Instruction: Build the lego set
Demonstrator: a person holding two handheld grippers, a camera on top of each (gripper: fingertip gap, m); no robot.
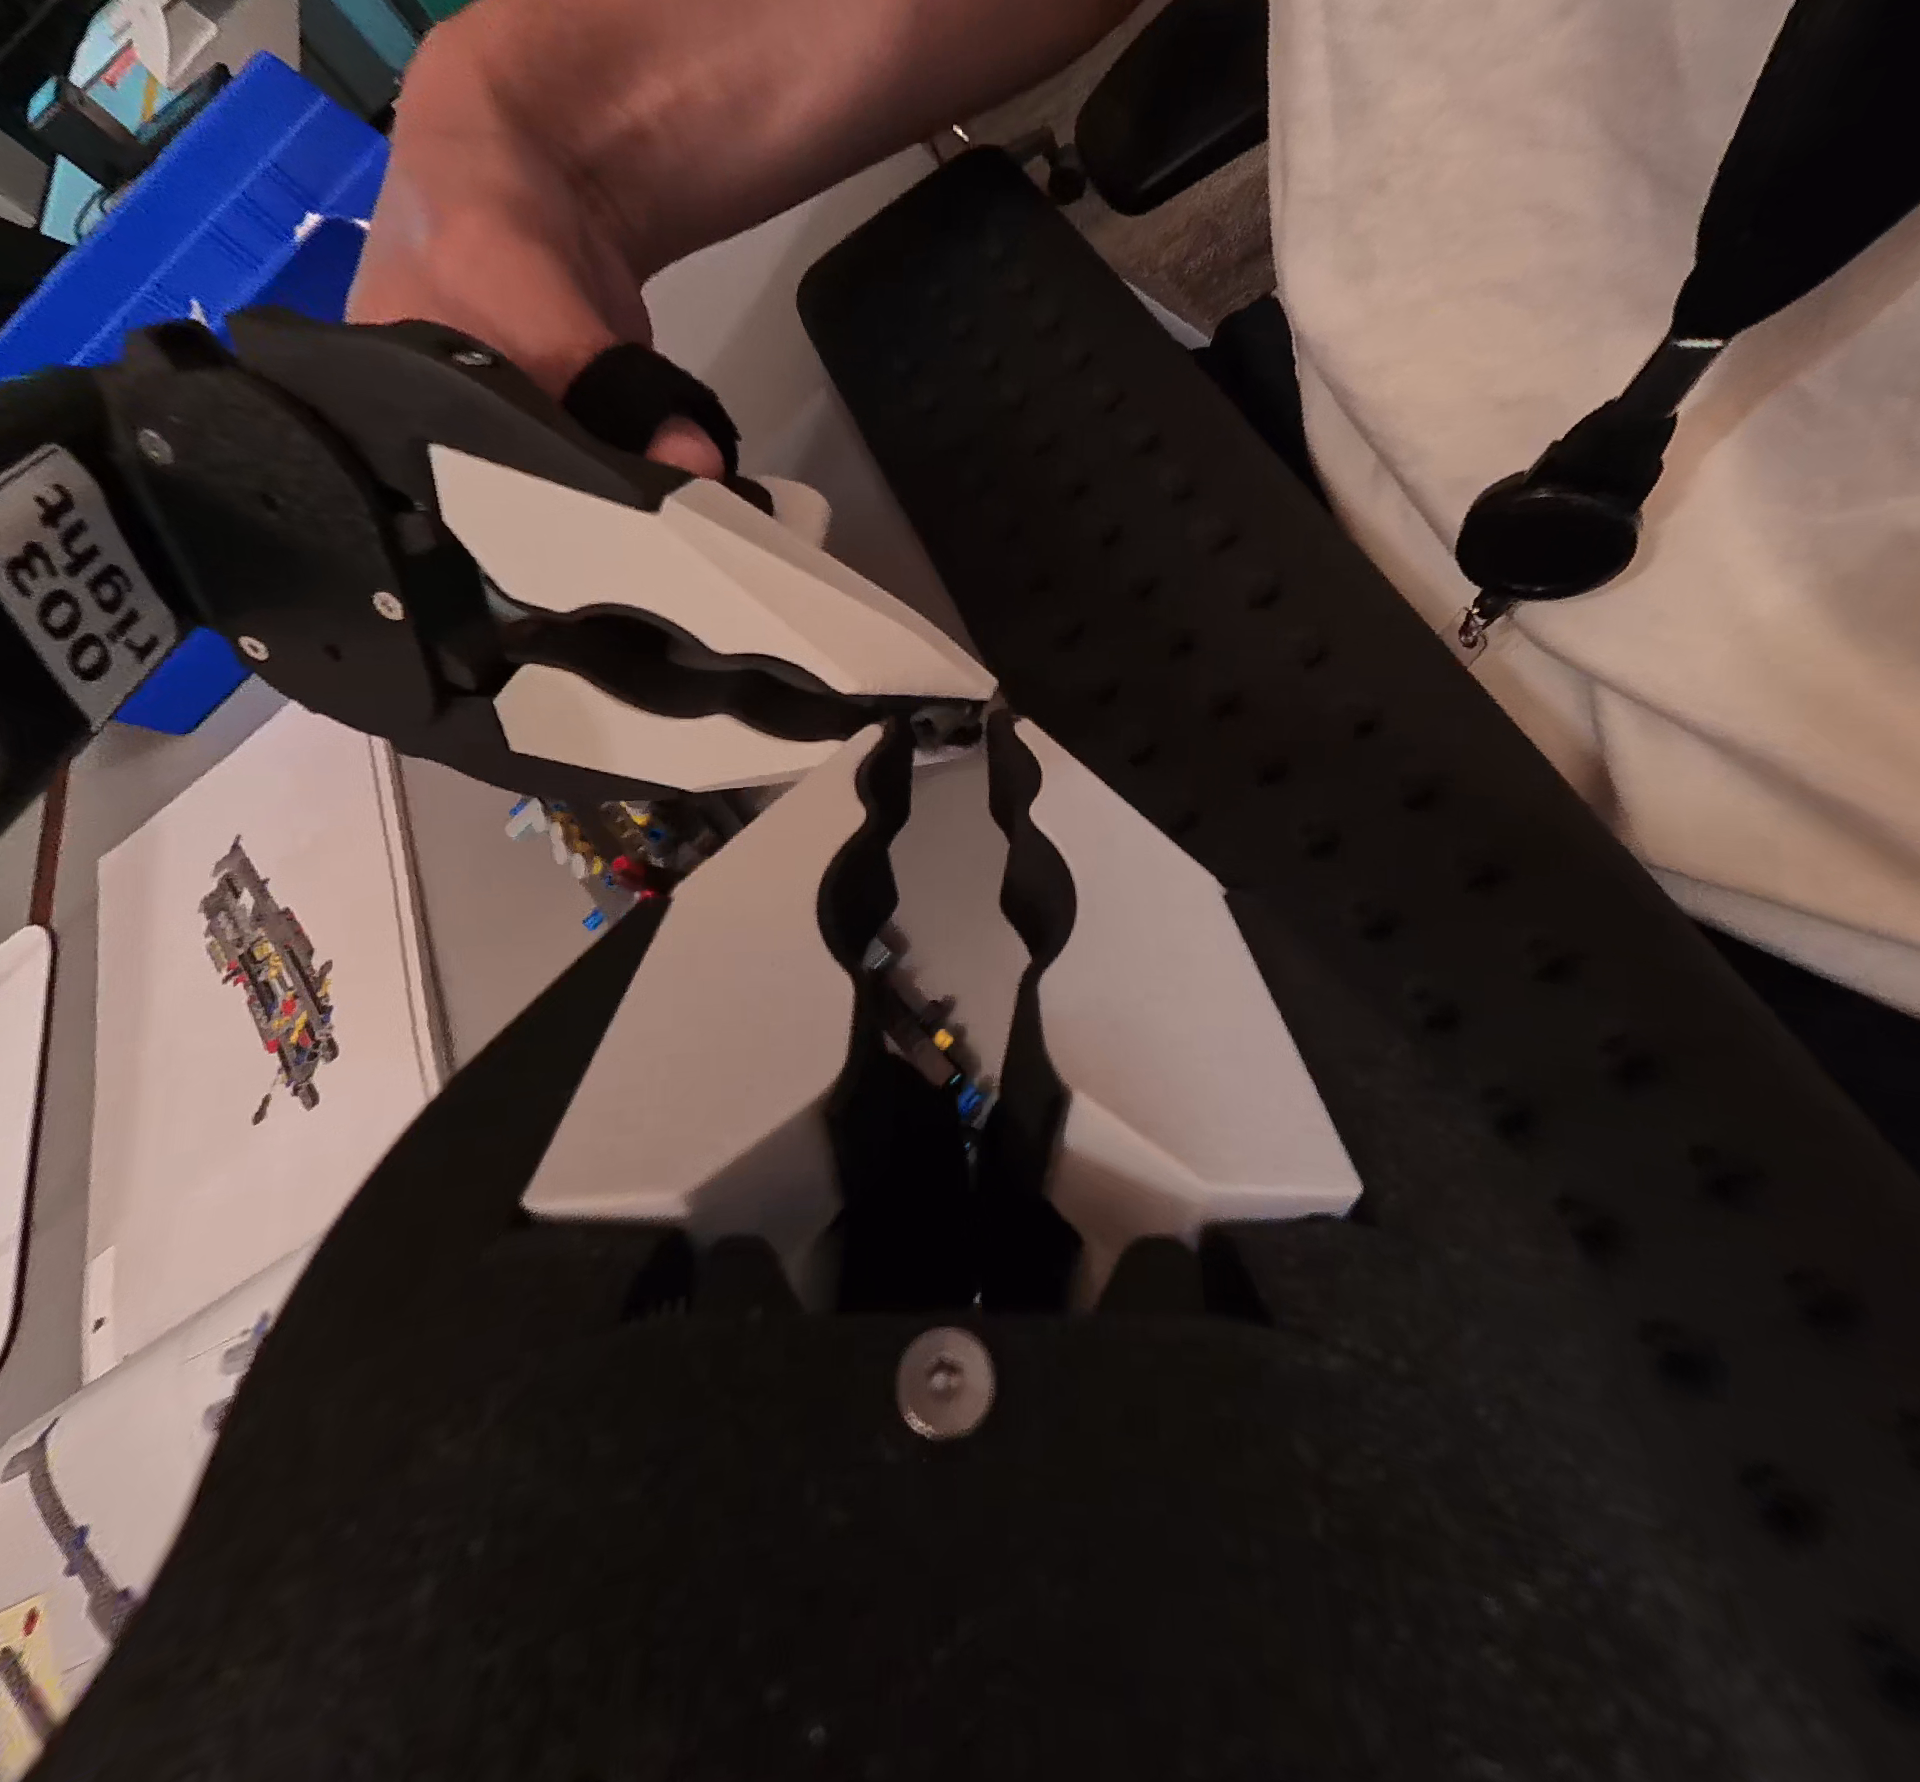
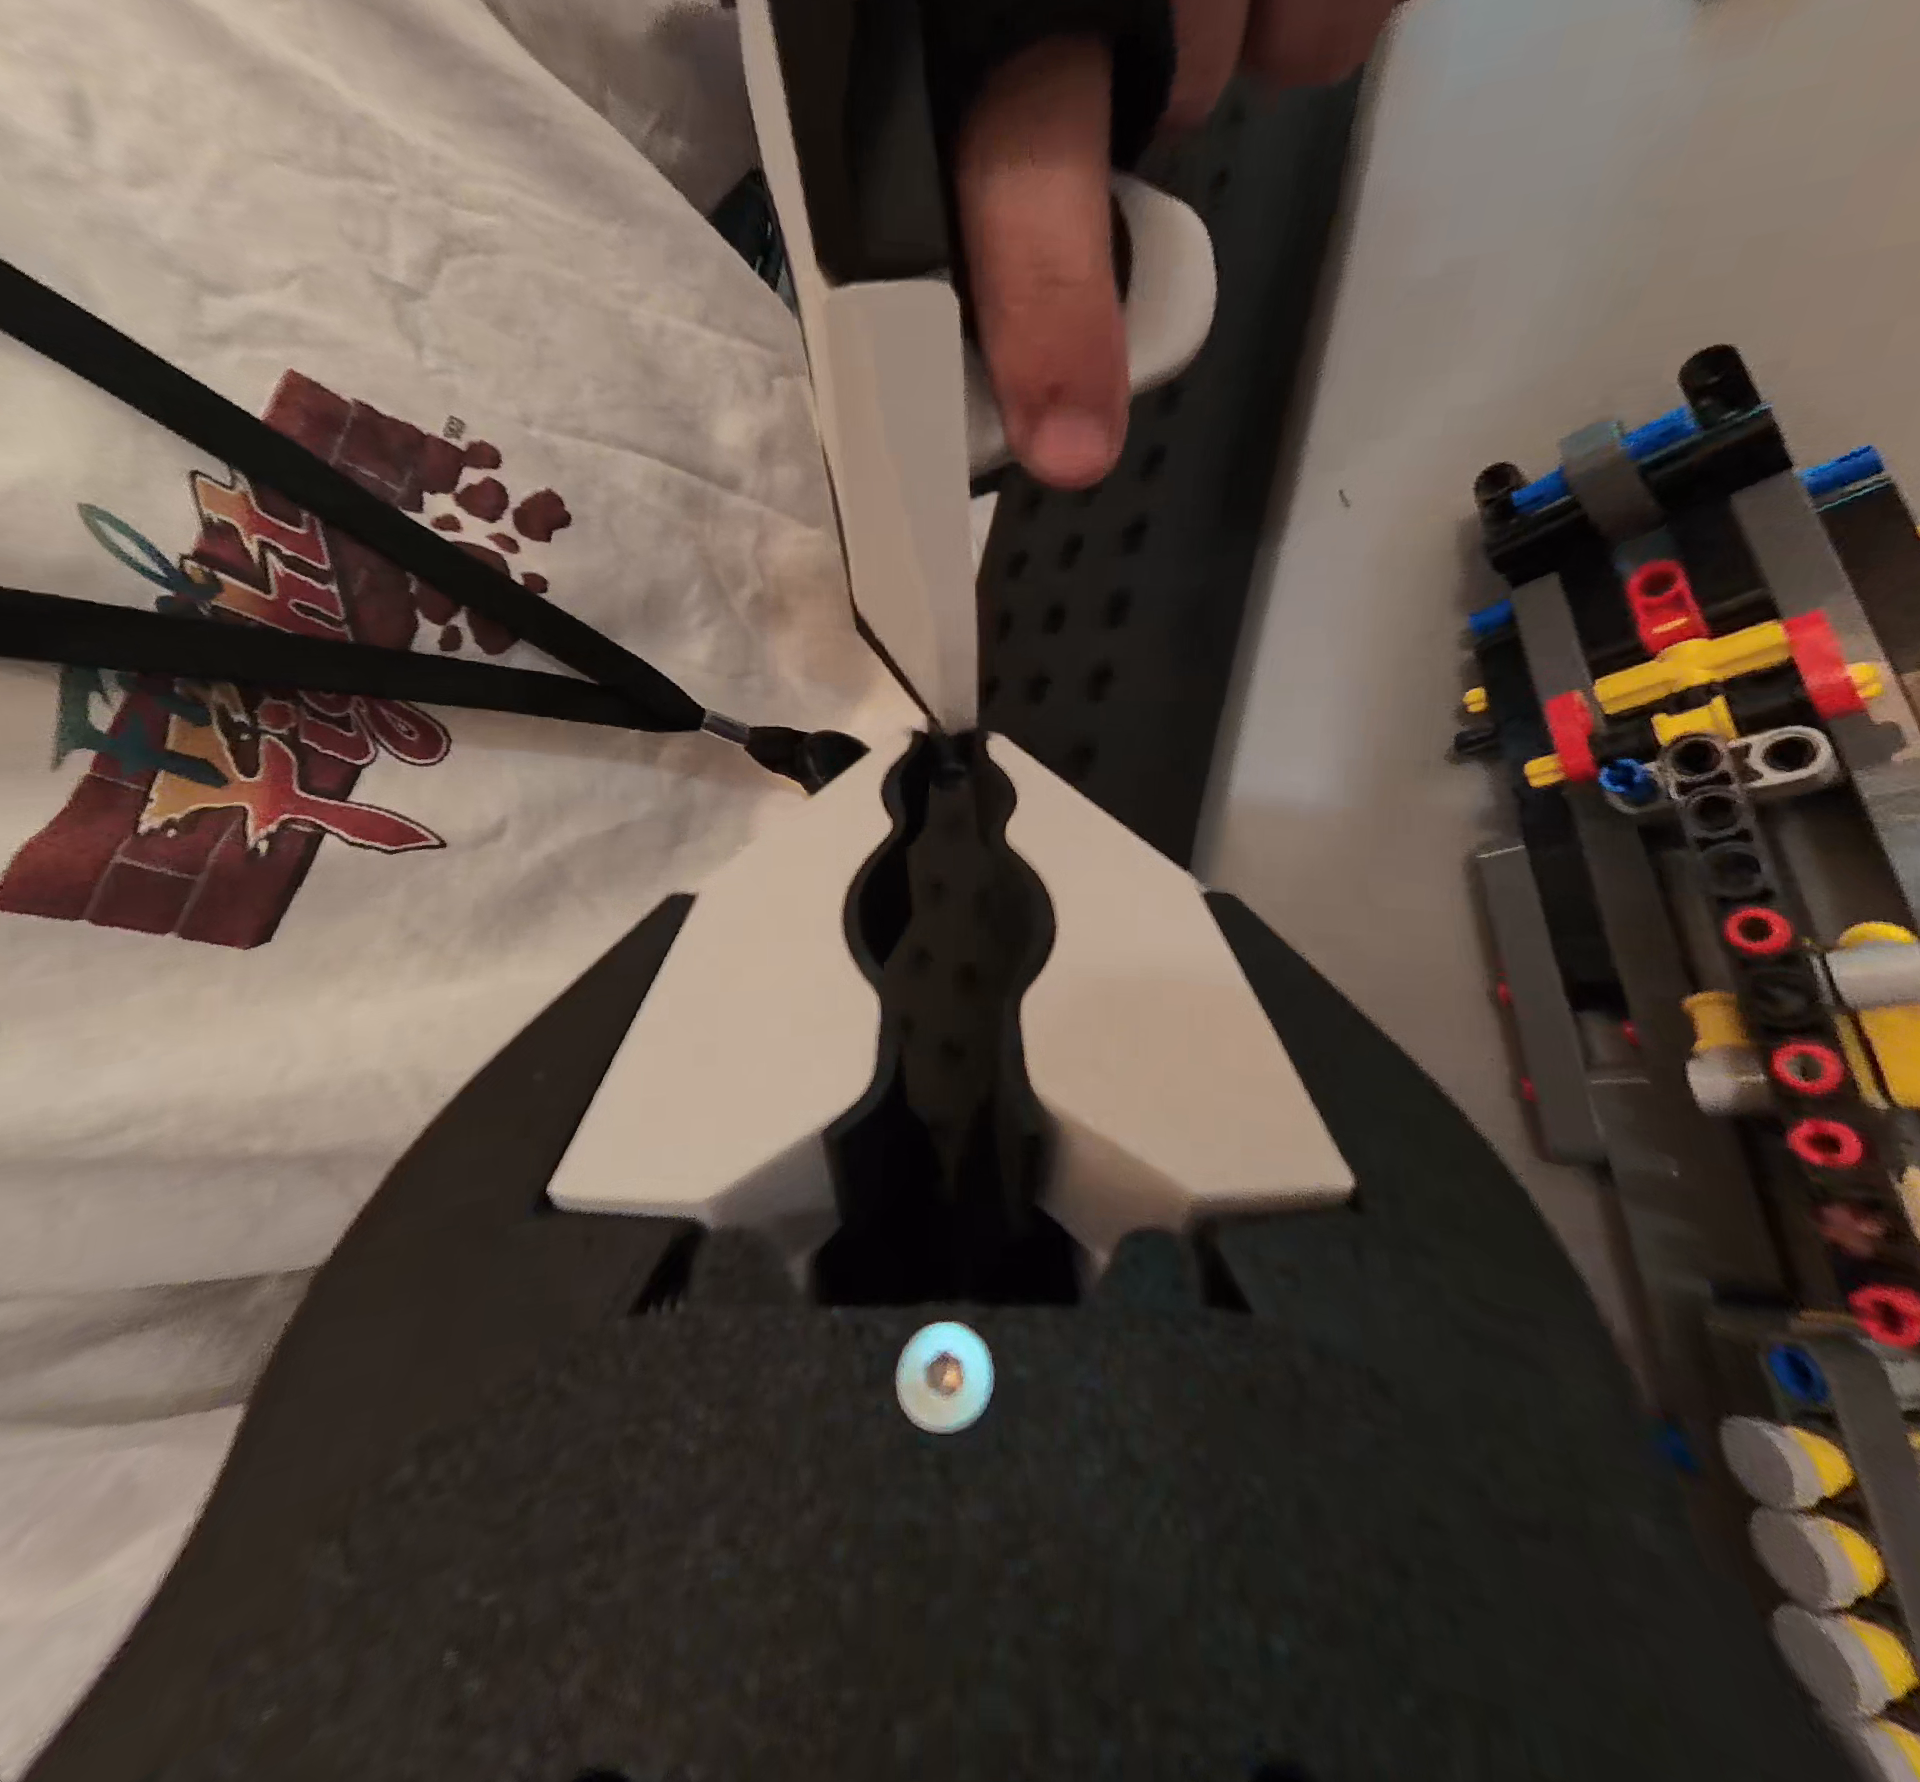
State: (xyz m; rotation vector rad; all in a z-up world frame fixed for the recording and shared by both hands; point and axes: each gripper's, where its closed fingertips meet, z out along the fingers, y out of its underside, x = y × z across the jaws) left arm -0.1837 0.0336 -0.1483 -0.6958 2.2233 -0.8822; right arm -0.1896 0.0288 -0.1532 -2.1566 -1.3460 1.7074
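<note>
In the left wrist view the left gripper (image 1: 940,730) has its jaws nearly closed on a small grey lego piece (image 1: 938,726) at the tips, and the right gripper (image 1: 935,698) comes in from the left, its tips meeting the same piece. In the right wrist view its jaws look almost closed on something small and dark I cannot identify; the lego model (image 2: 1714,901) lies on the desk (image 2: 1455,298), off to the right, long axis roughly along the jaws.

The two grippers meet tip to tip; the right gripper (image 1: 925,704) blocks the left. The lego build (image 2: 1714,849) fills the table's (image 2: 1455,382) right side; bare table lies beside it.
</note>
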